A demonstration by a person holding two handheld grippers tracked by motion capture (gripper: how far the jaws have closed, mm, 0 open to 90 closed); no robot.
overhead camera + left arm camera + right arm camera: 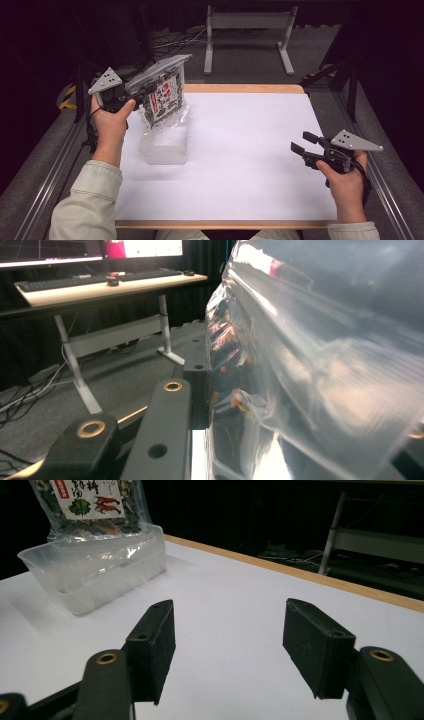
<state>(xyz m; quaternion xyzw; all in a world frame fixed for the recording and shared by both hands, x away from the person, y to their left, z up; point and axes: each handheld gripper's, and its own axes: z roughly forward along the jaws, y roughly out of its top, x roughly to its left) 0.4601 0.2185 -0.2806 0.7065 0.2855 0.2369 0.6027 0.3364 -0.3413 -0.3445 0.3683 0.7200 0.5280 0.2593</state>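
1. Leftmost in the high view, the left gripper (145, 92) is clamped on a clear snack bag (165, 100) with a printed label, pinching it near its upper edge so the bag hangs down freely below the jaws.
2. Close up, the left gripper view has the shiny plastic of the bag (310, 365) pressed against the black jaw, which fits a firm grip rather than a loose touch.
3. Directly under the bag sits a clear plastic tray (165, 145) on the white table (250, 165); the bag's lower end reaches down to the tray's rim, and I cannot tell whether it already rests on the tray floor.
4. Holding the bag by its top probably keeps it upright and lets its bottom slide into the tray first, so the job in hand looks like lowering the bag into the tray.
5. Further right, the middle of the table is bare white surface with a wooden edge at the far side.
6. Rightmost, the right gripper (302, 142) hovers low near the table's right edge with its jaws apart and nothing between them, well away from the tray.
7. From the right gripper view, the tray (95, 575) and the bag (90, 505) lie ahead and to the left, so this hand seems parked, perhaps ready to steady the tray if it shifts.
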